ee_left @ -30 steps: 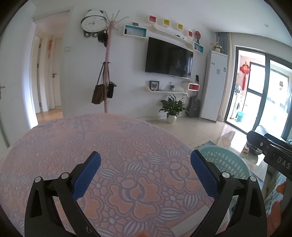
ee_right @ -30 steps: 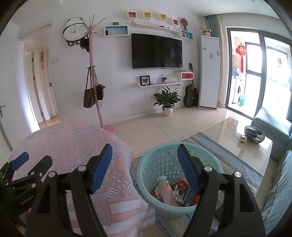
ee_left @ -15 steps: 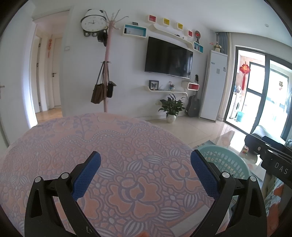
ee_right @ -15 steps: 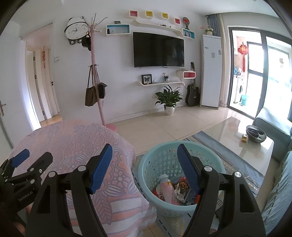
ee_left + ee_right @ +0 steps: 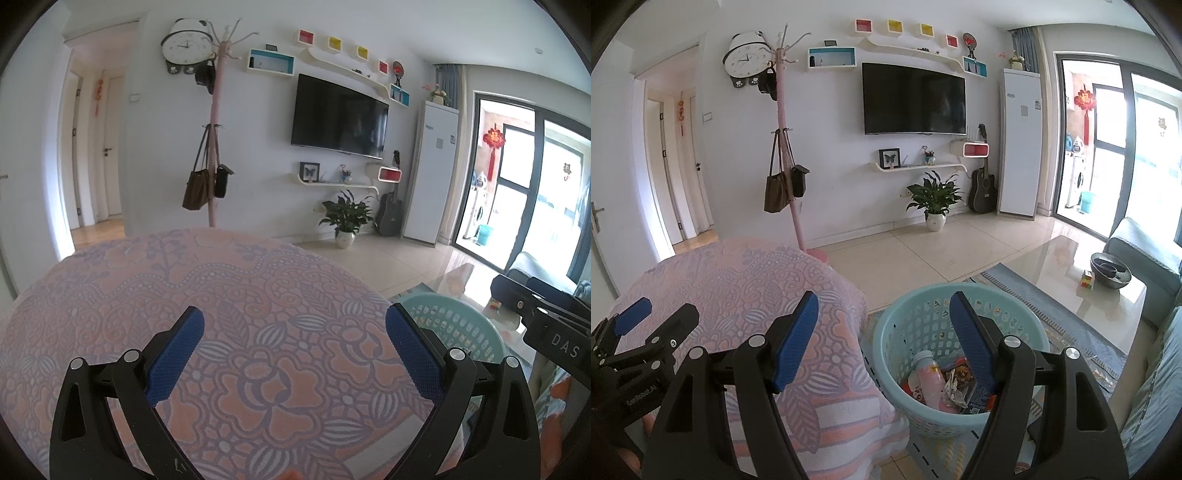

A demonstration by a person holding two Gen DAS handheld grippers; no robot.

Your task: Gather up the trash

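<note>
Basket (image 5: 916, 325) w/ trash, beside table (image 5: 738, 280), both grippers (image 5: 293, 339) (image 5: 882, 328) gaping, empty

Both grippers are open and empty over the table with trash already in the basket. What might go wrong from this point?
1. The basket stands on the floor close to the tablecloth's hanging edge; a drop from the right gripper could miss the rim.
2. No trash shows on the cloth in front of the left gripper, so a close might only snag fabric.
3. The pink bottle leans on wrappers; more items may shift it.
</note>
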